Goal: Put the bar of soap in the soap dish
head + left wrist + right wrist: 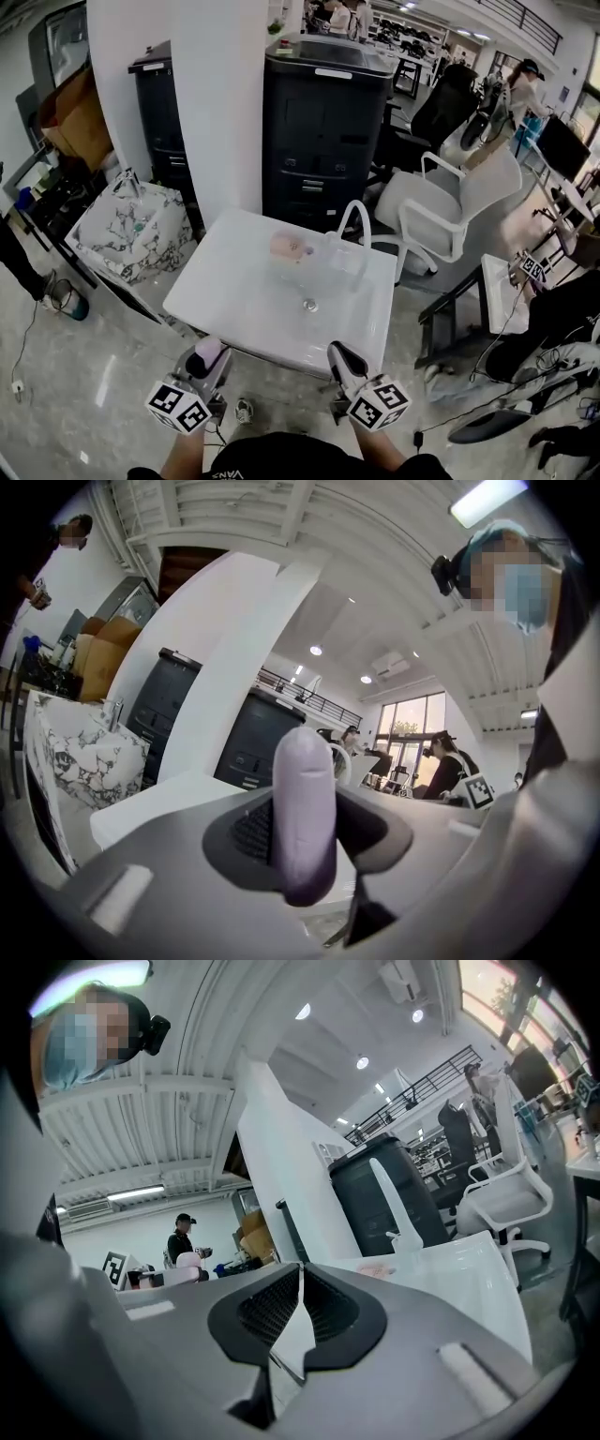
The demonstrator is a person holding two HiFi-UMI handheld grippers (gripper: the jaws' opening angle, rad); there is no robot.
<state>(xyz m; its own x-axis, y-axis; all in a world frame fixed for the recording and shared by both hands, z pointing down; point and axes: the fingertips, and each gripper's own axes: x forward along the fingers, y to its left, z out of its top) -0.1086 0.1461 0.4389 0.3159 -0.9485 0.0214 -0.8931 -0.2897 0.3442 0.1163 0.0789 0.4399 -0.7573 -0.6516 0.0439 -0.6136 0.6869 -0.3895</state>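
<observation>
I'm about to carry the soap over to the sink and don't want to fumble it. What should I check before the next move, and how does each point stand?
1. Bar of soap gripped by the left hand-held gripper: ok, jaws closed on it, bar upright.
2. Right hand-held gripper free: ok, jaws together, nothing between them.
3. Soap dish found: cannot tell. A pink thing sits at the back of the sink near the faucet, too blurred to identify.
4. Dish empty: cannot tell.
5. Way across the sink: ok, only the drain lies between.
</observation>
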